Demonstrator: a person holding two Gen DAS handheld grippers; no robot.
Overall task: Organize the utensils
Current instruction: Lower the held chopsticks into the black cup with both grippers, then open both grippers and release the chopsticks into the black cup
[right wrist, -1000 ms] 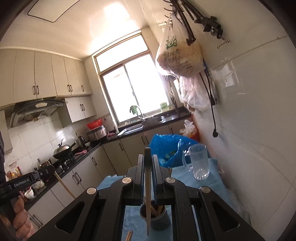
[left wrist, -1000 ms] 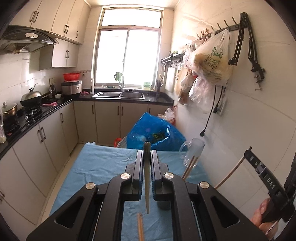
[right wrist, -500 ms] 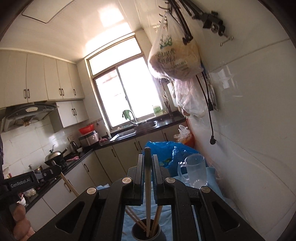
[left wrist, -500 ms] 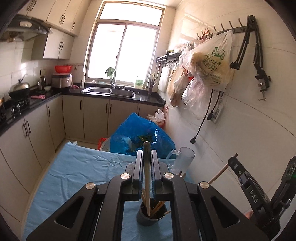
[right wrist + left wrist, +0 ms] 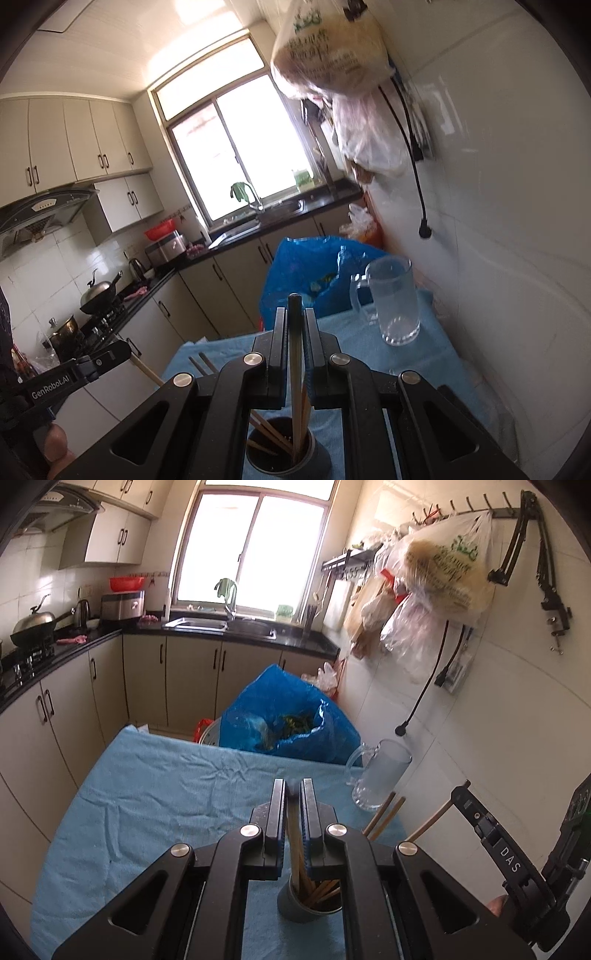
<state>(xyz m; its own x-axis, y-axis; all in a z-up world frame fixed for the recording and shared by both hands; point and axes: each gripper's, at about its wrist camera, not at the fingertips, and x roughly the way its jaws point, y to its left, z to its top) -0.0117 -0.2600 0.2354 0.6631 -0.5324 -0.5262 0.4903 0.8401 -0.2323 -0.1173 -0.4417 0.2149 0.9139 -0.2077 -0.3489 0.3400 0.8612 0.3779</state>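
Observation:
A dark grey cup (image 5: pixel 295 908) (image 5: pixel 317 459) stands on the blue cloth and holds several wooden chopsticks (image 5: pixel 384 812) (image 5: pixel 266 432). My left gripper (image 5: pixel 293 786) is shut on one chopstick (image 5: pixel 294 838), whose lower end dips into the cup's mouth. My right gripper (image 5: pixel 294 314) is shut on another chopstick (image 5: pixel 295 369) with a dark top, and its lower end reaches inside the cup. Each gripper shows at the edge of the other's view, the right gripper (image 5: pixel 495 845) and the left gripper (image 5: pixel 74 376), each with its stick slanting toward the cup.
A clear glass mug (image 5: pixel 380 779) (image 5: pixel 395 299) stands near the white tiled wall on the right. A blue plastic bag (image 5: pixel 288 716) bulges behind the table's far edge. Plastic bags (image 5: pixel 439 576) hang from wall hooks. Cabinets and a black counter (image 5: pixel 74 646) line the left.
Both grippers have sunk and moved forward over the cup. The two held chopsticks, earlier above and short of the cup, now stand with their lower ends inside it.

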